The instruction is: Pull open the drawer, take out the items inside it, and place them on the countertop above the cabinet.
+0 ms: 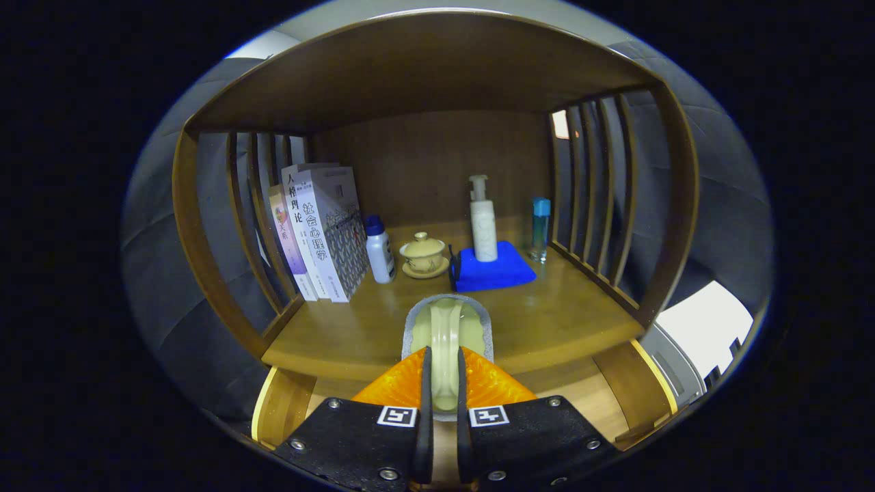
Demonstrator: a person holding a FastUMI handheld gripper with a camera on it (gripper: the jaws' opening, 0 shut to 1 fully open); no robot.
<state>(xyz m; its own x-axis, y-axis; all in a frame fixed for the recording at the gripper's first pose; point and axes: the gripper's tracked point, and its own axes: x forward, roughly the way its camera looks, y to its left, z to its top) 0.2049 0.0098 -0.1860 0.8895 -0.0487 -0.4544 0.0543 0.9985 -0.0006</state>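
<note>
My gripper (446,372) is shut on a pale greenish scrubbing brush (448,328) with a grey rim. Both fingers press on its arched handle. The brush sticks out ahead of the fingers, over the front part of the wooden countertop (560,321). Whether it touches the wood I cannot tell. Below the countertop's front edge, to either side of the fingers, light wood of the open drawer (595,389) shows.
Further back on the countertop stand books (321,232), a white bottle with a blue cap (379,249), a lidded tea cup on a saucer (424,256), a pump bottle (483,219) on a blue cloth (495,270), and a slim blue-capped bottle (540,229). Slatted sides and a top board enclose it.
</note>
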